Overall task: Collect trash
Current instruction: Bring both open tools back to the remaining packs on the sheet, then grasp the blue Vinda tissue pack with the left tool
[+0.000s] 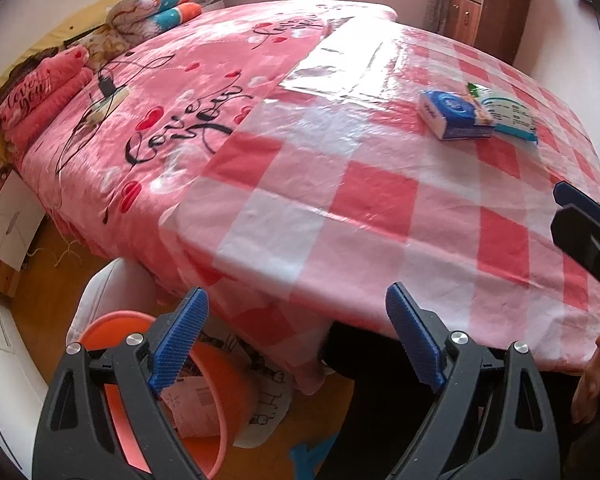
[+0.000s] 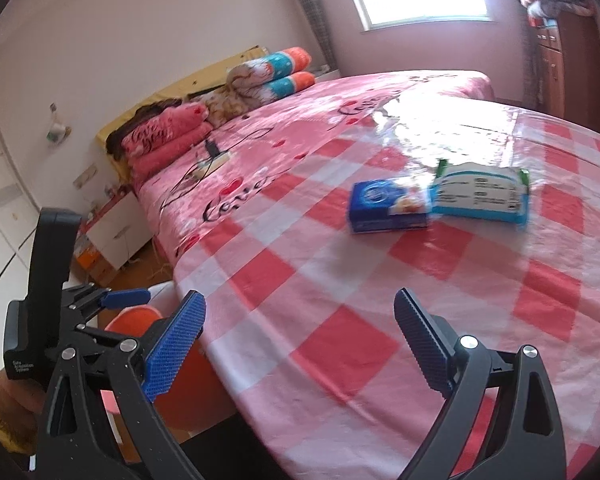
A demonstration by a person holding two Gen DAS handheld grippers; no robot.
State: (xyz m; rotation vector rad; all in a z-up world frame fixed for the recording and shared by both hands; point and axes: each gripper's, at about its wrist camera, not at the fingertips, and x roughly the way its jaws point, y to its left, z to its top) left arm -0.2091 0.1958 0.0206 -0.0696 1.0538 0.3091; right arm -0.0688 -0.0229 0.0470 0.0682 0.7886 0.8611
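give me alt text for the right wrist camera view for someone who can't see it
The open, empty right claw hovers over a bed's red-and-white checked plastic sheet, facing a blue tissue pack touching a white-and-teal wipes packet. An orange bin sits on the floor at lower left.

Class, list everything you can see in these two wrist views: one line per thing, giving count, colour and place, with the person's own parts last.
blue packet: 1, blue, on the checked sheet, touching the white packet.
white packet: 1, white and teal, beside it.
checked sheet: 1, red-white, over the bed's near end.
bedspread: 1, pink with hearts.
orange bin: 1, on the floor at the bed's corner, wrapper inside.
folded blankets: several, pink, at the headboard.
wooden cabinet: 1, brown, far corner.
left gripper: open, empty.
right gripper: open, empty.
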